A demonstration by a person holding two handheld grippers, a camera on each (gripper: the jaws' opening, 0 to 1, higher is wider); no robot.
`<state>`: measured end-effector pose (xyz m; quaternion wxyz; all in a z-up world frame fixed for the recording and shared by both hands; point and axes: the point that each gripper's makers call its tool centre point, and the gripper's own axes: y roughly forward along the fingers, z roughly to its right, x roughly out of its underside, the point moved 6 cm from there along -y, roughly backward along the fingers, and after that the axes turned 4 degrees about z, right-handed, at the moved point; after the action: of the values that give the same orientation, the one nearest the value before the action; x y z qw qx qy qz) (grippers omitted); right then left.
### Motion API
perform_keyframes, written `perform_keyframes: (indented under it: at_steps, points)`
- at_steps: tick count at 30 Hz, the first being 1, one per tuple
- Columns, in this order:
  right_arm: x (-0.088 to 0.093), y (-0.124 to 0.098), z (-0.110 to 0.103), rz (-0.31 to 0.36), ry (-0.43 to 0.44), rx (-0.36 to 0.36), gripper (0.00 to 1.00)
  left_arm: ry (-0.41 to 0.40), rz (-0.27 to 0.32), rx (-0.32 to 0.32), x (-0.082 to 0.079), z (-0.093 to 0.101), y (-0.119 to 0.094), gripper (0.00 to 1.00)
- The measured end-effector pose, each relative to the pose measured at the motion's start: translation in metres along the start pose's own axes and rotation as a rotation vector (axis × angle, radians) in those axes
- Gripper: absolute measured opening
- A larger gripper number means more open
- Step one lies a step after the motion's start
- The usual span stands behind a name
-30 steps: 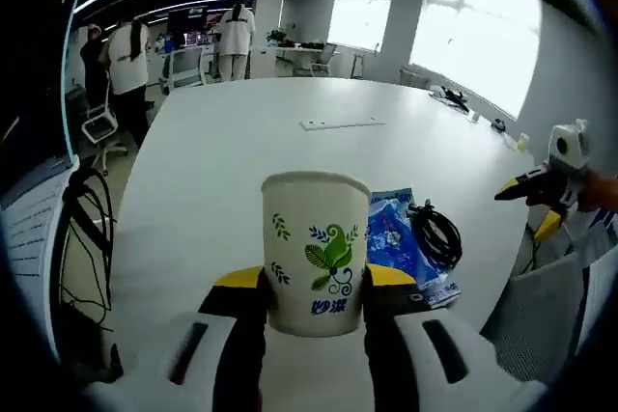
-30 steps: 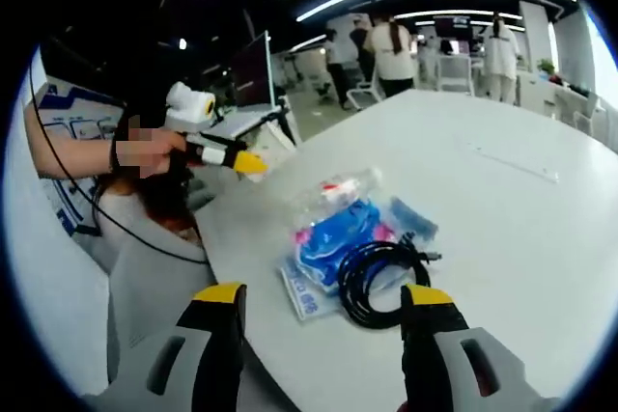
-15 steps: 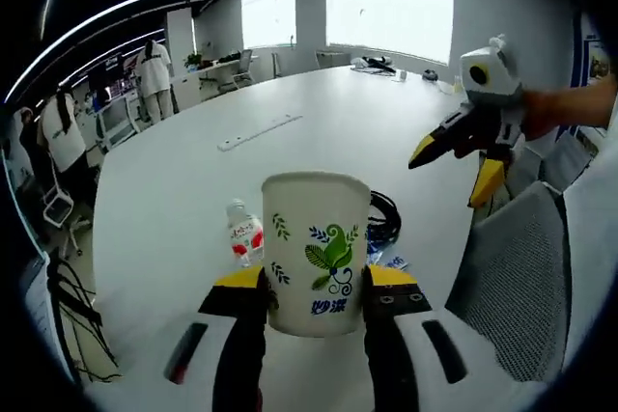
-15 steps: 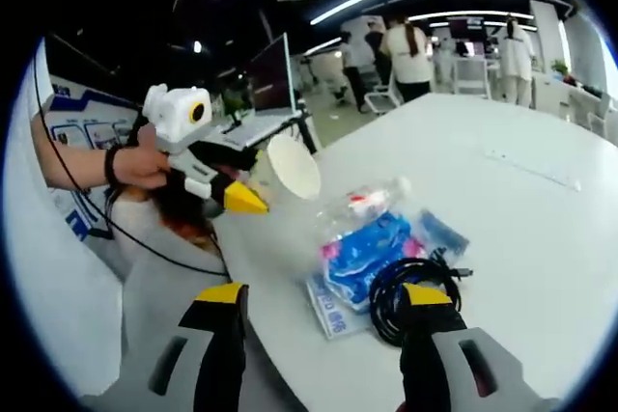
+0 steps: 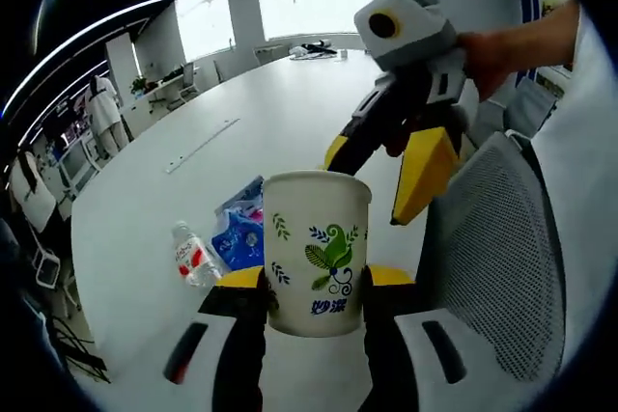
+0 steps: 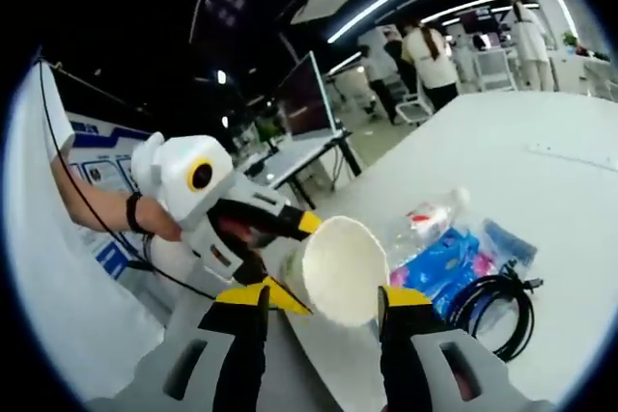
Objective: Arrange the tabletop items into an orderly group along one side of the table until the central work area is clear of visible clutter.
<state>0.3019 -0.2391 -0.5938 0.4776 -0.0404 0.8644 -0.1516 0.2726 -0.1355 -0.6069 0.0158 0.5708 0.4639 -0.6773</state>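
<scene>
Above the desk (image 5: 135, 209) edge, we held the paper cup (image 5: 317, 250) clamped in our left gripper (image 5: 315, 287), with our right gripper (image 6: 321, 301) spread empty beside its rim, and judged it should go upright beside the bottle (image 5: 195, 256), blue packets (image 5: 241, 231) and cable (image 6: 497, 304)

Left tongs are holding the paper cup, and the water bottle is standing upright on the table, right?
Not quite: the left tongs do hold the paper cup, but the water bottle lies on its side on the table, as the left gripper view shows.
</scene>
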Motion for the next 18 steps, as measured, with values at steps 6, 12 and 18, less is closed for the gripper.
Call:
perform_keyframes:
  at_steps: [6, 12, 18]
  points:
    - [0.000, 0.007, -0.012, 0.040, 0.034, -0.055, 0.29, 0.045, -0.017, 0.034, -0.001, 0.008, 0.002, 0.38]
    - [-0.005, 0.007, -0.016, 0.063, 0.045, -0.086, 0.01, 0.066, -0.021, 0.055, -0.005, 0.006, 0.003, 0.38]
    - [-0.009, -0.002, -0.016, 0.055, 0.031, -0.097, 0.00, 0.087, -0.020, 0.094, -0.015, 0.011, 0.007, 0.39]
